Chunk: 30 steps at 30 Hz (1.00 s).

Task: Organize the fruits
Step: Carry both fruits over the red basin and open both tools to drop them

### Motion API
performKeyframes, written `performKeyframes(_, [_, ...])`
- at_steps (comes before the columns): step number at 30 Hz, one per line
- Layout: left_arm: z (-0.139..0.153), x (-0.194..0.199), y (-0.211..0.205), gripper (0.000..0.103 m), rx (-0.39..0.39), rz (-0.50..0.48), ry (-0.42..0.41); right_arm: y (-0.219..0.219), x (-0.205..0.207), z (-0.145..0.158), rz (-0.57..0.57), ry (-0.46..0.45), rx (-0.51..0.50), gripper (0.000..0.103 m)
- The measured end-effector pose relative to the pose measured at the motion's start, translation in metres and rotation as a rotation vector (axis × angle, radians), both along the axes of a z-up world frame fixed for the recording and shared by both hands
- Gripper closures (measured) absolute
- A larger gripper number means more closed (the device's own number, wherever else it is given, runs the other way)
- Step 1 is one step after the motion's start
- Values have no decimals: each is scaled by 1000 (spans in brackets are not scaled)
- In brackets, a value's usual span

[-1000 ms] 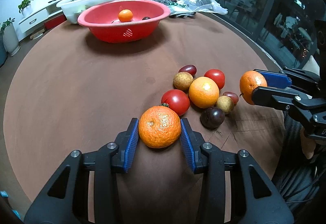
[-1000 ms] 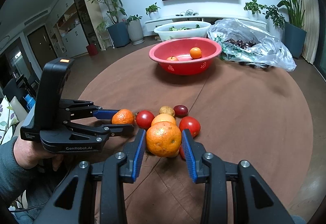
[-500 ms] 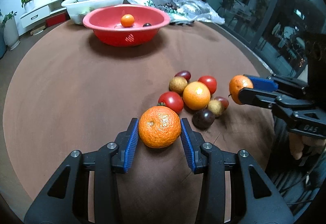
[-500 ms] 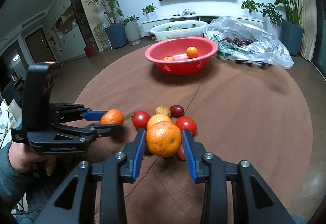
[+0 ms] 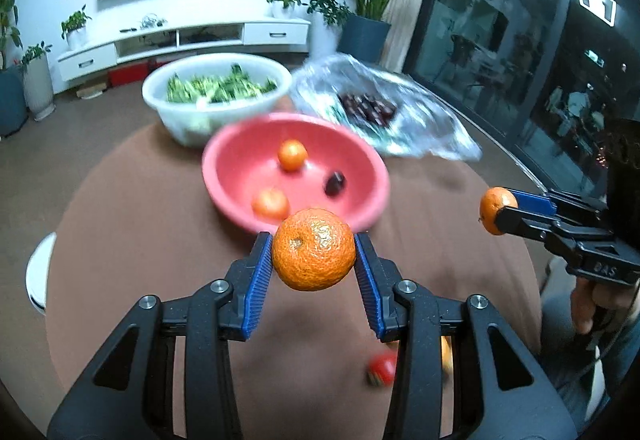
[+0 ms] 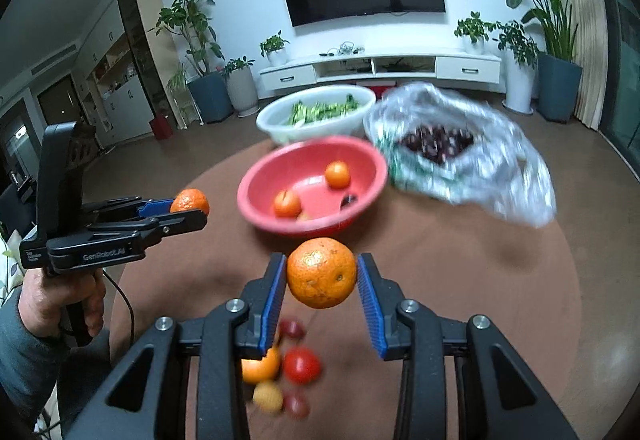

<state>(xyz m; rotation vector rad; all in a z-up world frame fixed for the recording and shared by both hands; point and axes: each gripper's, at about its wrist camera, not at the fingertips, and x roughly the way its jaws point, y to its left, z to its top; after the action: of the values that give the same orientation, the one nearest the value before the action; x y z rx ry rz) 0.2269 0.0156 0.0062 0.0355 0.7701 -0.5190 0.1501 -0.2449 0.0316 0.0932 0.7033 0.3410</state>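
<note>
While both grippers are clamping an orange each, left gripper [image 5: 314,266] w/ its orange [image 5: 314,249] is sitting nearer the red bowl [image 5: 372,176] straight ahead than right gripper [image 6: 322,282] w/ its own orange [image 6: 322,273].

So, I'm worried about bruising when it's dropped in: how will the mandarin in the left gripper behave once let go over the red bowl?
The mandarin is round, so it will probably roll down the red bowl's sloped wall toward the fruit already inside. Its pebbled peel looks soft, likely cushioning a short drop. The left gripper's ribbed pads seem to grip without slipping.
</note>
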Motion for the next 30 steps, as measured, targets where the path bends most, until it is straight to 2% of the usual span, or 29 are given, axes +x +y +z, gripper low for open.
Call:
performKeyframes(6, [-6,68,-13,65,63,2,12,19,66,3,24,21,-22,64])
performKeyframes(13, [-34,128,-35,65,134,-18,50,51,125,-29,64,96,-115,64])
performKeyframes(22, [-68,164,-44,65,165,-26,90,66,159,-60,67,147,-190,64])
performKeyframes(30, [-76,172,-52,65,185,-31,84,71,165,-69,69,140,-224,64])
